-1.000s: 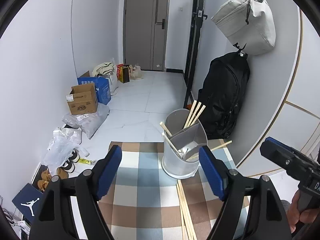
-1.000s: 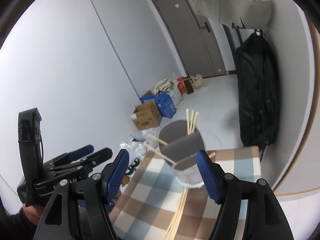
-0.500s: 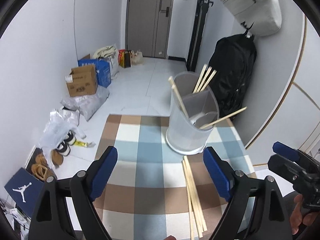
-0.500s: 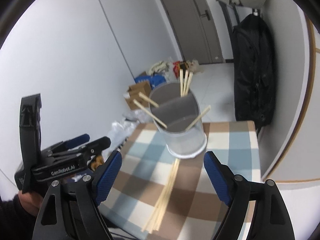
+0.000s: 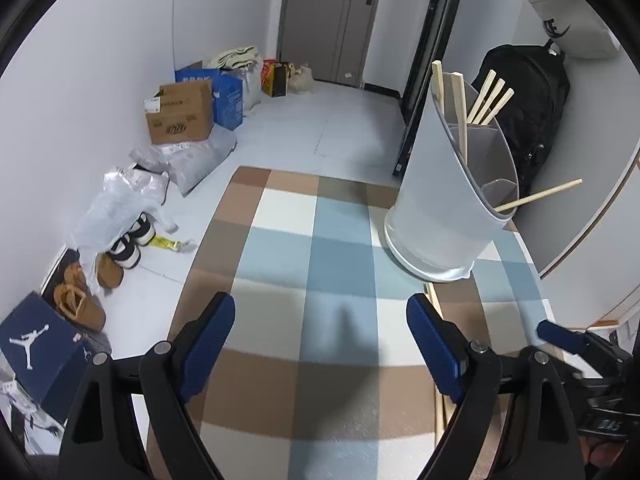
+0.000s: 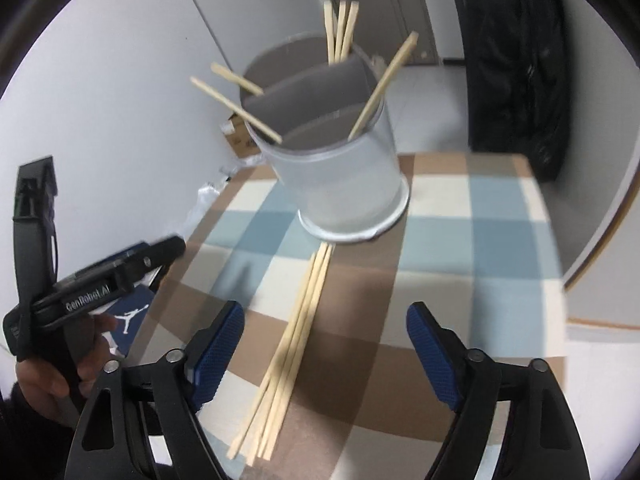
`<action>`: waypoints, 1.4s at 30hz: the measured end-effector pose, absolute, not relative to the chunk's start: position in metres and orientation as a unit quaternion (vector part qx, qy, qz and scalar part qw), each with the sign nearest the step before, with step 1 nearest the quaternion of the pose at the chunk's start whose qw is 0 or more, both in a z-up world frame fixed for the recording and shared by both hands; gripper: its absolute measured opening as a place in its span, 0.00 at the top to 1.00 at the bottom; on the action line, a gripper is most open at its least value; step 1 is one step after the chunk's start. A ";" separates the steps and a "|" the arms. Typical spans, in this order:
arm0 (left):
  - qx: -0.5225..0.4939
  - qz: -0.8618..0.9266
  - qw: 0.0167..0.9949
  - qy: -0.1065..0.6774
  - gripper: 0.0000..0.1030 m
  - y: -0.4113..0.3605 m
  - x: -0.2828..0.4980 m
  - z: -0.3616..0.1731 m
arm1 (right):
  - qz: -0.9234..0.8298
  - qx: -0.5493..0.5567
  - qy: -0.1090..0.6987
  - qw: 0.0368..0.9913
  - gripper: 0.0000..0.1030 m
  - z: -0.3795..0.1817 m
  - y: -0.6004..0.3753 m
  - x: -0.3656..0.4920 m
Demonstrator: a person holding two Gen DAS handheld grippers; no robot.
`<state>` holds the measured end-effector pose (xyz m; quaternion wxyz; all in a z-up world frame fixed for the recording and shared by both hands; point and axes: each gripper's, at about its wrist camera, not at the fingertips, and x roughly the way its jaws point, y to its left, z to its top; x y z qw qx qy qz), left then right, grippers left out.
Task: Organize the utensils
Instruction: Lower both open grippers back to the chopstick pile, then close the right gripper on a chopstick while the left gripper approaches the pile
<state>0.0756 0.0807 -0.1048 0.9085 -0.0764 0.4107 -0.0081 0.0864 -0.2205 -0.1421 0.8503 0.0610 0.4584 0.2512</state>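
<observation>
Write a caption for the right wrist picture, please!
Open right gripper hovers above loose chopsticks lying on the checkered tablecloth before a grey utensil holder.

The left claw (image 5: 320, 344) hangs wide open and empty above the near half of the checked worktop (image 5: 340, 240). A grey divided holder (image 5: 444, 200) stands near the far right corner, chopsticks (image 5: 490, 100) leaning inside. More loose chopsticks (image 5: 434, 300) lie along the right edge.
</observation>
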 end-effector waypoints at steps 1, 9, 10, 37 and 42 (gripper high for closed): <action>-0.073 -0.008 0.909 0.411 0.18 0.080 0.077 -0.106 | 0.251 0.056 0.460 0.850 0.29 -0.144 -0.218 0.087; -0.082 -0.021 0.896 0.435 0.18 0.088 0.088 -0.118 | 0.233 0.037 0.477 0.847 0.37 -0.161 -0.208 0.096; -0.084 -0.021 0.894 0.440 0.18 0.089 0.088 -0.119 | 0.229 0.037 0.481 0.845 0.41 -0.162 -0.207 0.099; -0.141 -0.024 0.864 0.483 0.18 0.111 0.104 -0.133 | 0.157 0.017 0.511 0.845 1.00 -0.176 -0.177 0.132; -0.123 -0.031 0.868 0.480 0.18 0.102 0.101 -0.130 | 0.144 0.021 0.530 0.835 1.00 -0.182 -0.194 0.126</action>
